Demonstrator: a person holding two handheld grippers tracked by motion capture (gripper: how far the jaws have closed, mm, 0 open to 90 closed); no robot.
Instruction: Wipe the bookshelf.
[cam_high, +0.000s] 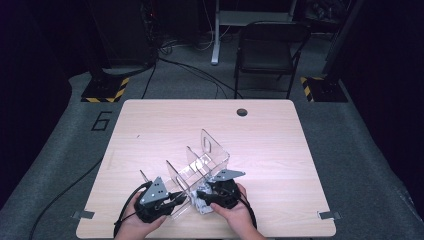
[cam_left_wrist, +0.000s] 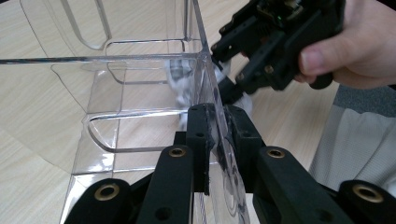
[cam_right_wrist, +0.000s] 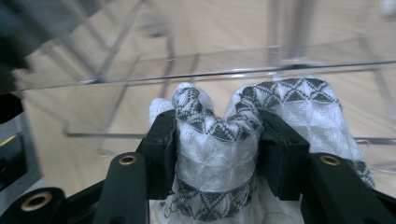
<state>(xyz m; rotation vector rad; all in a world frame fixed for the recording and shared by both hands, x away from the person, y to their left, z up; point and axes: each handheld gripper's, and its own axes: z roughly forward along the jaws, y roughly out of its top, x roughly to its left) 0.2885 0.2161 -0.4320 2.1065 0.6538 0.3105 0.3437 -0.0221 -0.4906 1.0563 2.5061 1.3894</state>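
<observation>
In the high view, a clear acrylic organizer (cam_high: 200, 162) with several thin upright dividers stands on the pale wood-grain tabletop (cam_high: 150, 125), near the front edge, and its walls are smooth and glossy. The left gripper (cam_high: 176, 198) comes to its near left corner and the right gripper (cam_high: 206, 196) to its near right side, each one in a hand and each one with a grey three-cornered plate on top; a small white and grey cloth (cam_high: 202, 200) shows just at the right gripper's tips, against the organizer's near end. In the left gripper view, the two black matte fingers (cam_left_wrist: 201, 140) are clenched on one thin transparent wall of the organizer (cam_left_wrist: 140, 84), which passes straight up between them; this wall has rounded cut-outs and sharp shining edges. Farther off, the right gripper (cam_left_wrist: 229, 77) is held by a hand (cam_left_wrist: 355, 51), and the cloth (cam_left_wrist: 187, 88) appears blurred beside it, partly through the plastic. In the right gripper view, the black fingers (cam_right_wrist: 161, 144) are grasping the cloth (cam_right_wrist: 219, 154), a soft woven fabric with a white body and dark bands of small triangles, bunched into two rounded folds that rise above the pads. The cloth sits just before a clear wall of the organizer (cam_right_wrist: 210, 70), with the tabletop (cam_right_wrist: 224, 23) visible behind it.
</observation>
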